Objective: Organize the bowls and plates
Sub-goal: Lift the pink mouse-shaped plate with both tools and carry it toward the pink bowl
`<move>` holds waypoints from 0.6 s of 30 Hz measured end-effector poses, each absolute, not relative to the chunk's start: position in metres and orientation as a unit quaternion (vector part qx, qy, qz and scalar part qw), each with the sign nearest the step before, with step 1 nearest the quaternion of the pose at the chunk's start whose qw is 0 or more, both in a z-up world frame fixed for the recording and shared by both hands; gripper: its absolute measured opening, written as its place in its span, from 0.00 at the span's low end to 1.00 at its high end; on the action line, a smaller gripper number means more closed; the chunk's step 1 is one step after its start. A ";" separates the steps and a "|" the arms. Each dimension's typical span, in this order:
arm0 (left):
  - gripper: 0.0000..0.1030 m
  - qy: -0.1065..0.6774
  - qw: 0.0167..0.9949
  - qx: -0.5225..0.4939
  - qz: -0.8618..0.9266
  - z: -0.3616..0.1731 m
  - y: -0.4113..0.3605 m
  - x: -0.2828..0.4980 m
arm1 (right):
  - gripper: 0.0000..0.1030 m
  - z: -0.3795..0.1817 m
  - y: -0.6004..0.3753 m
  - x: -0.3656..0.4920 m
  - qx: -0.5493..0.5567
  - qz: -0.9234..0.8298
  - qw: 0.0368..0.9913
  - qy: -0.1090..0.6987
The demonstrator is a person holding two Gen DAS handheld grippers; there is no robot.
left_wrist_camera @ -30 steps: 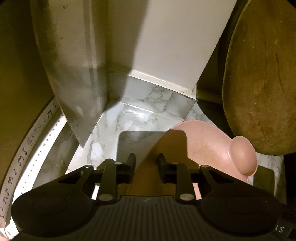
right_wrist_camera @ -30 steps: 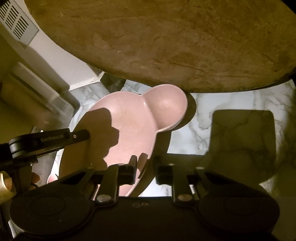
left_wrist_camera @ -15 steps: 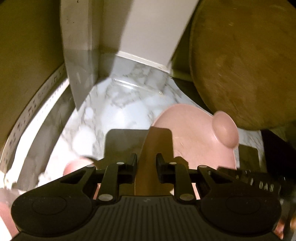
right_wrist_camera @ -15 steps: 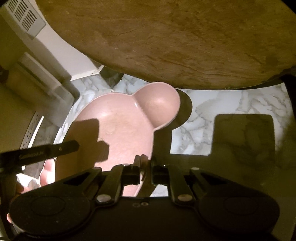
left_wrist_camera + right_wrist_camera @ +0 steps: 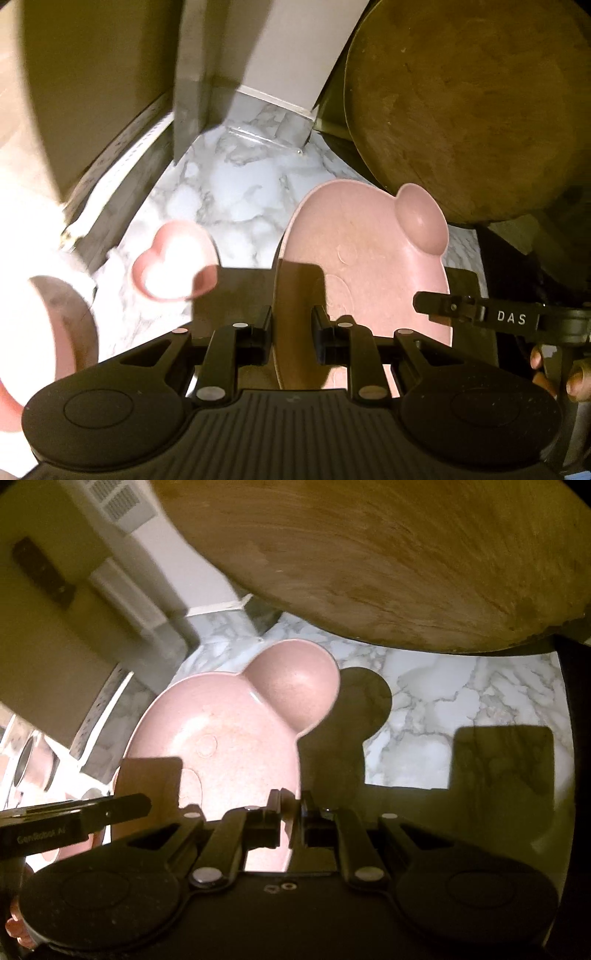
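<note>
A pink bear-shaped plate (image 5: 373, 258) with a round ear is held above the marble counter (image 5: 236, 192). My left gripper (image 5: 292, 325) has its jaws on either side of the plate's left rim. My right gripper (image 5: 291, 812) is shut on the plate's right rim (image 5: 291, 797); the plate (image 5: 229, 738) fills the middle of that view. A small pink heart-shaped bowl (image 5: 173, 262) sits on the counter to the left. Another pink dish (image 5: 62, 332) shows at the far left edge.
A large round wooden board (image 5: 476, 107) leans upright behind the plate; it also fills the top of the right wrist view (image 5: 388, 554). A white wall panel (image 5: 288, 55) and a dark cabinet side (image 5: 96, 81) close off the back.
Both grippers have drawn back with the plate, away from the wall. My right gripper closed on the plate's rim. The heart-shaped bowl has come into the left wrist view.
</note>
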State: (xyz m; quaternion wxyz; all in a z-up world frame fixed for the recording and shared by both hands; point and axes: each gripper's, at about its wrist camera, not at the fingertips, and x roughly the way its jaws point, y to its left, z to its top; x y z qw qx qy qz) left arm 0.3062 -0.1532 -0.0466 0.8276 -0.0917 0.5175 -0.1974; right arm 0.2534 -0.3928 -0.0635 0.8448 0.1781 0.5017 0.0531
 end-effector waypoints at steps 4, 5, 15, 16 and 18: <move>0.21 0.512 0.831 -0.101 -0.193 -0.037 -0.136 0.283 | 0.08 -0.053 -0.381 0.242 0.168 0.066 0.845 0.503; 0.21 0.511 0.832 -0.103 -0.191 -0.035 -0.131 0.276 | 0.08 -0.050 -0.377 0.239 0.166 0.070 0.845 0.503; 0.21 0.500 0.841 -0.129 -0.163 -0.013 -0.074 0.218 | 0.08 -0.031 -0.325 0.209 0.144 0.109 0.846 0.501; 0.21 0.498 0.843 -0.131 -0.159 -0.011 -0.068 0.212 | 0.08 -0.029 -0.318 0.206 0.141 0.114 0.846 0.502; 0.21 0.493 0.846 -0.137 -0.150 -0.009 -0.054 0.200 | 0.08 -0.025 -0.305 0.200 0.134 0.123 0.846 0.500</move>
